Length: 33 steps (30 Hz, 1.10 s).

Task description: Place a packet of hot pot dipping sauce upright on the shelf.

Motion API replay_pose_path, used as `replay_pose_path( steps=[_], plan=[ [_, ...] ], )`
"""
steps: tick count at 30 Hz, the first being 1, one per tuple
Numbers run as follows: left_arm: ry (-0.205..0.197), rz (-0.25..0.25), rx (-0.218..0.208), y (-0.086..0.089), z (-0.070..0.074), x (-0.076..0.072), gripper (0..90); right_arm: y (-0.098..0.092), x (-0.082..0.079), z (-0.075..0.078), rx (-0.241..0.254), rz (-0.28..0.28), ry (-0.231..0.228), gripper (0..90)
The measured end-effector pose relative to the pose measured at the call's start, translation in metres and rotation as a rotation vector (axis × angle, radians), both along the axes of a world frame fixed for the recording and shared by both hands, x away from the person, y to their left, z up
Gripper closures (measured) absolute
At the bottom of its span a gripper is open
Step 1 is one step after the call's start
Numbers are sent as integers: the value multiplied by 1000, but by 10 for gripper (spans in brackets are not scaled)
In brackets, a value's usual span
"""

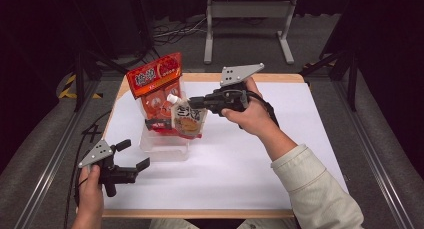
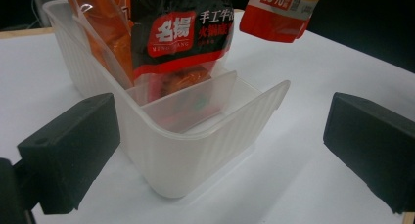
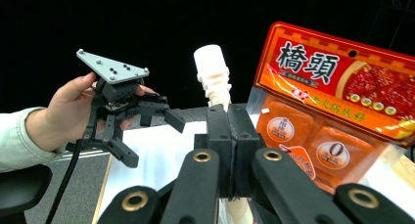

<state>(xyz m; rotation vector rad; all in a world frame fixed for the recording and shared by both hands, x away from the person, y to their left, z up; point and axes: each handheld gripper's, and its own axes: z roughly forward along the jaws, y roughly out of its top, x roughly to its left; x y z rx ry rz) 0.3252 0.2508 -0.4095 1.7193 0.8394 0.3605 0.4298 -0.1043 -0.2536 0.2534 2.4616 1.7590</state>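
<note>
I've got the spouted pouch (image 1: 189,120) pinched in my right gripper (image 1: 200,103), jaws clamped tight just under its white screw cap (image 3: 211,70), and it hangs over the near right part of the clear plastic bin (image 1: 165,148) in the middle left of the desk (image 1: 260,159). From the right gripper view the pads meet on the flat seam below the spout, which I judge the best place to take it: the spout base is the one stiff part, while the body below is soft film that will swing and sag. It looks filled, so moderately heavy for its size, and the film is glossy, so I'd expect it to slip if I held the belly instead. Not fragile as such, but squeezing the body hard could strain the seams. Behind it, at the far left of the bin, stands the big orange hotpot-base packet (image 1: 155,81), upright and leaning, with a dark-labelled red packet (image 2: 183,38) in front of it; dividers (image 2: 195,104) split the bin into compartments, and the near one looks empty in the left gripper view. My left gripper (image 1: 131,155) sits low at the near left of the desk, jaws spread wide and holding nothing, pointed at the bin's near wall. I'd lower the pouch bottom first so it doesn't fold.
</note>
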Motion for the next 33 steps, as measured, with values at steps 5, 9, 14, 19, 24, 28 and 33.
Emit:
replay_pose_path(
  steps=[5,9,14,19,24,28,33],
  plan=[
    [-3,-1,8,-1,-1,-1,13,11,2,-2,0,18,-14,900],
    [-1,6,6,1,-1,-2,12,20,4,-7,-10,24,-20,900],
    [0,4,4,1,-1,-1,12,30,7,-14,-23,32,-24,900],
    [0,-2,9,-1,-2,0,13,38,8,-18,-29,43,-40,900],
    [4,-9,19,-1,-3,0,12,48,9,-24,-45,50,-55,900],
    [4,-4,14,-1,-3,0,12,53,9,-28,-62,50,-68,900],
    [4,-14,24,-2,-3,1,12,56,10,-31,-65,56,-67,900]
  ],
)
